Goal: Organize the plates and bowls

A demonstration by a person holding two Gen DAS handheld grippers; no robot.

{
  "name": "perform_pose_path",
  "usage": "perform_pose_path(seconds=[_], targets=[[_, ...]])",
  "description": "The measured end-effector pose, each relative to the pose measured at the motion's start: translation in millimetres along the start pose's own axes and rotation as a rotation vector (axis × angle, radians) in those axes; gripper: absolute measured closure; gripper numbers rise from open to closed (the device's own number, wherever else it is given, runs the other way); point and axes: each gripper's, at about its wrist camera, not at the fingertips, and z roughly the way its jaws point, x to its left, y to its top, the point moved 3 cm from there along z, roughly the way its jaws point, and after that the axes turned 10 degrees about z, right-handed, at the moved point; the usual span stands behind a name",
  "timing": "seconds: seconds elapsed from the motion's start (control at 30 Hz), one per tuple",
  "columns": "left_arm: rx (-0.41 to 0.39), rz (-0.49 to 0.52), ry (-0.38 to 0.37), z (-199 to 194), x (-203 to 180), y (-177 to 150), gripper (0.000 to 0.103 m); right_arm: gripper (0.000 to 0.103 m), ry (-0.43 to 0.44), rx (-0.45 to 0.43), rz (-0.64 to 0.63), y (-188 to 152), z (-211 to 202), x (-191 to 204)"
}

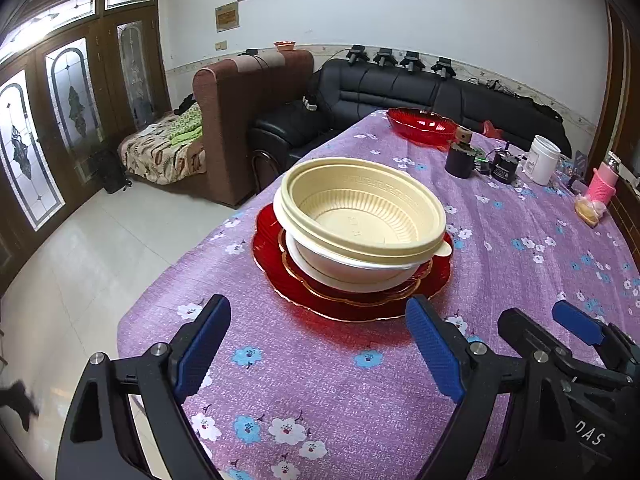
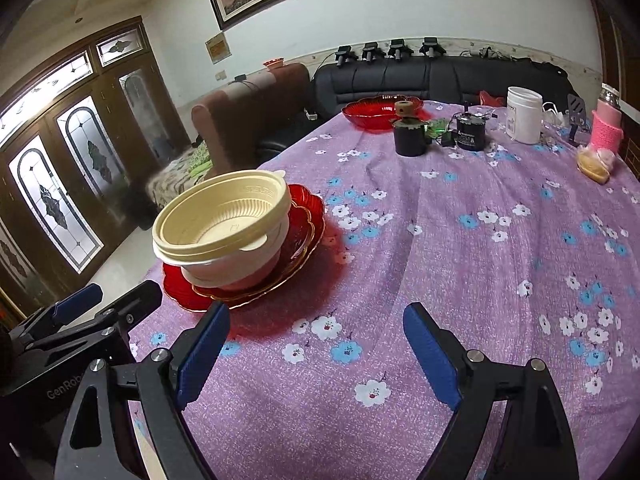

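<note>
A cream ribbed bowl (image 1: 362,210) sits nested in a white bowl (image 1: 352,270), and both stand on stacked red glass plates (image 1: 352,300) near the table's left edge. My left gripper (image 1: 318,340) is open just short of the plates, nothing between its blue pads. The right gripper (image 1: 536,328) shows beside it at the lower right, also open. In the right wrist view the same stack of bowls (image 2: 222,220) and red plates (image 2: 240,292) lies to the upper left, and my right gripper (image 2: 316,344) hovers open over bare cloth. The left gripper (image 2: 108,296) shows at the left edge.
A purple flowered tablecloth (image 2: 440,260) covers the table. At the far end stand a red glass bowl (image 2: 378,114), a black cylinder (image 2: 410,138), a small black motor (image 2: 472,132), a white jar (image 2: 524,114), a pink cup (image 2: 606,128) and a bagged bun (image 2: 596,164). Sofas lie beyond.
</note>
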Motion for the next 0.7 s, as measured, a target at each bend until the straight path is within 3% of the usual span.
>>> perform_pose_path(seconds=[0.1, 0.23, 0.33, 0.47, 0.7], targets=[[-0.024, -0.029, 0.019, -1.9, 13.4, 3.7, 0.014, 0.012, -0.003, -0.001, 0.007, -1.0, 1.3, -2.4], [-0.083, -0.181, 0.032, -9.5, 58.3, 16.0, 0.014, 0.011, -0.005, -0.006, 0.035, 1.0, 4.0, -11.3], [-0.092, -0.208, 0.068, -4.0, 75.8, 28.2, 0.013, 0.011, 0.0, 0.006, 0.058, 0.6, 10.2, -15.1], [-0.056, -0.175, 0.118, 19.2, 77.9, 37.2, 0.013, 0.011, 0.011, 0.024, 0.061, -1.2, 17.3, -15.3], [0.029, -0.172, 0.126, 53.6, 82.0, 33.8, 0.013, 0.011, 0.009, 0.025, 0.051, 0.2, 19.3, -17.2]])
